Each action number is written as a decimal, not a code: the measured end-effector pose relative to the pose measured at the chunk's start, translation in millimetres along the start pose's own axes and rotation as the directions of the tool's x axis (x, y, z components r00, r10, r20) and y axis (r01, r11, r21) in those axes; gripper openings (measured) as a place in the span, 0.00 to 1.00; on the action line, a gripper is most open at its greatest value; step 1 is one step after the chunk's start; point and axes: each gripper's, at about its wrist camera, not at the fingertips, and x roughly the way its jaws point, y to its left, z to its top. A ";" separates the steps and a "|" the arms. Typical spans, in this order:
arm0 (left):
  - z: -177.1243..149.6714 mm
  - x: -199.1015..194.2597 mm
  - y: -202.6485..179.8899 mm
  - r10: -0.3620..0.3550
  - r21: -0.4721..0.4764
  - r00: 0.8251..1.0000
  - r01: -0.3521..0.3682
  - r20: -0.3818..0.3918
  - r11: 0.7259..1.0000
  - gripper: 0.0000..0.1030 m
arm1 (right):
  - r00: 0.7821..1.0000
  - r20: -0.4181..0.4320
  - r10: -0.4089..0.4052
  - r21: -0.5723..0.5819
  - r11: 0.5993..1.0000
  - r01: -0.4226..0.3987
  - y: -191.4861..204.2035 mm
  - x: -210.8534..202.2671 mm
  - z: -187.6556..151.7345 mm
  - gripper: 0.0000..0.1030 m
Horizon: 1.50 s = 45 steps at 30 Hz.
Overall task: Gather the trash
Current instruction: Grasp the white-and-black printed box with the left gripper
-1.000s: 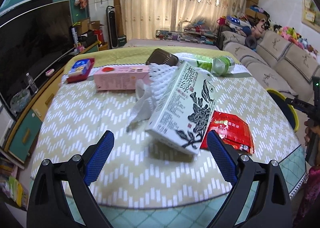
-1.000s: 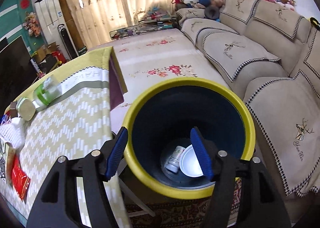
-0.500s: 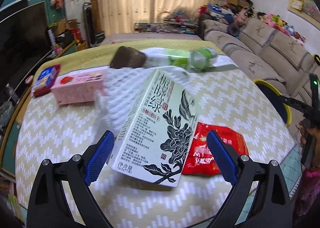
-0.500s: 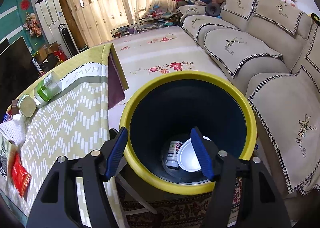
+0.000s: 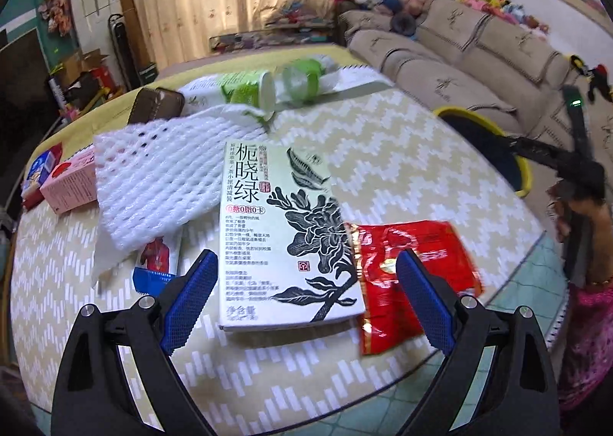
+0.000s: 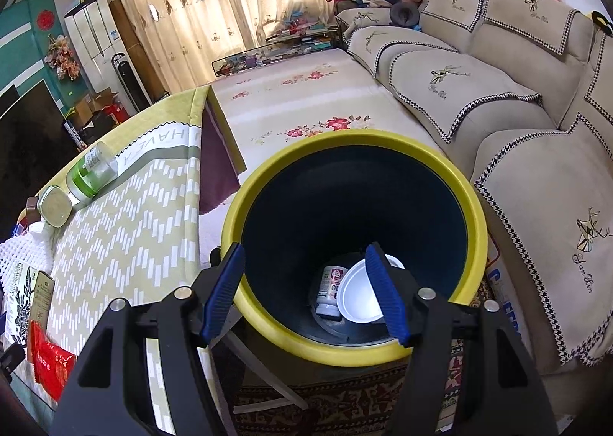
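A white tea carton [image 5: 283, 240] with a black flower print lies flat on the table, its near end between the blue fingers of my left gripper [image 5: 302, 302], which stands open and clear of it. A red foil wrapper [image 5: 410, 275] lies to its right, white foam netting [image 5: 153, 183] to its left. My right gripper [image 6: 302, 294] hangs open and empty over the yellow-rimmed dark bin [image 6: 475, 213]. Inside the bin lie a white bowl [image 6: 358, 298] and a small white bottle [image 6: 331, 290].
Further back on the table: a pink box [image 5: 69, 183], a green-labelled bottle [image 5: 302, 79], a green cup [image 5: 249, 91], a brown case [image 5: 155, 106] and a blue-and-red packet [image 5: 157, 267]. The beige sofa [image 6: 479, 91] stands behind the bin. The bin rim [image 5: 482, 122] shows right of the table.
My left gripper has come forward and lower over the table, so the tea carton now reaches between its fingers. The right gripper has stayed over the bin.
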 end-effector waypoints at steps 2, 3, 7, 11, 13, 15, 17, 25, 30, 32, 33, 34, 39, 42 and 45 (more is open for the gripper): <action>1.1 9.6 0.1 0.028 -0.011 0.999 -0.029 -0.027 1.000 0.90 | 1.000 0.003 0.001 0.005 1.000 -0.002 -2.1 -0.6 -0.4 0.60; 0.8 13.2 0.9 0.043 -0.016 0.998 -0.044 -0.036 0.999 0.90 | 1.000 0.004 0.003 0.008 1.000 -0.003 -3.3 -1.0 -0.4 0.60; 2.5 24.7 5.8 0.111 -0.046 0.993 -0.113 -0.051 0.993 0.90 | 1.000 0.007 0.007 0.017 1.000 -0.007 -6.9 -1.9 -2.0 0.60; 0.8 23.7 12.9 0.127 -0.083 0.990 -0.131 -0.056 0.988 0.90 | 1.000 0.004 0.013 0.022 1.000 -0.013 -10.1 -2.0 -4.2 0.60; -4.2 21.2 16.4 0.122 -0.096 0.991 -0.127 -0.057 0.987 0.90 | 1.000 0.003 0.018 0.026 0.999 -0.018 -11.6 -2.1 -5.3 0.60; -8.9 19.3 17.2 0.123 -0.095 0.991 -0.127 -0.053 0.987 0.90 | 1.000 0.004 0.025 0.029 0.999 -0.025 -12.2 -2.0 -6.3 0.60; -12.3 19.5 17.0 0.124 -0.094 0.991 -0.128 -0.048 0.987 0.87 | 0.999 0.003 0.032 0.031 0.999 -0.033 -12.1 -1.6 -6.6 0.60; -15.0 -0.6 18.7 0.089 -0.121 0.996 -0.088 0.006 0.989 0.70 | 0.999 0.013 0.051 0.031 0.998 -0.052 -15.3 -9.4 -7.8 0.60; -12.1 -27.7 20.2 0.097 -0.112 0.994 -0.090 0.059 0.990 0.70 | 0.998 0.020 0.057 0.042 0.997 -0.058 -18.5 -11.6 -6.5 0.60; -9.4 -37.8 21.4 0.102 -0.108 0.992 -0.093 0.074 0.990 0.70 | 0.998 0.020 0.061 0.041 0.997 -0.062 -17.8 -11.6 -6.7 0.60; -9.0 -42.5 22.1 0.101 -0.106 0.992 -0.092 0.078 0.990 0.70 | 0.998 0.019 0.064 0.039 0.997 -0.065 -16.7 -11.6 -7.1 0.60; -7.8 -47.3 22.4 0.099 -0.101 0.992 -0.091 0.081 0.991 0.70 | 0.998 0.018 0.067 0.037 0.997 -0.068 -16.0 -11.6 -7.4 0.60; -4.5 -54.0 20.8 0.098 -0.099 0.991 -0.089 0.090 0.991 0.70 | 0.997 0.014 0.082 0.025 0.996 -0.082 -9.4 -11.6 -9.1 0.60; -5.8 -52.6 20.8 0.097 -0.100 0.992 -0.088 0.083 0.991 0.70 | 0.996 0.009 0.084 0.019 0.996 -0.085 -7.4 -10.5 -9.5 0.60; -5.4 -43.7 19.8 0.094 -0.099 0.993 -0.087 0.073 0.991 0.70 | 0.996 0.005 0.084 0.020 0.996 -0.084 -7.8 -9.8 -10.0 0.60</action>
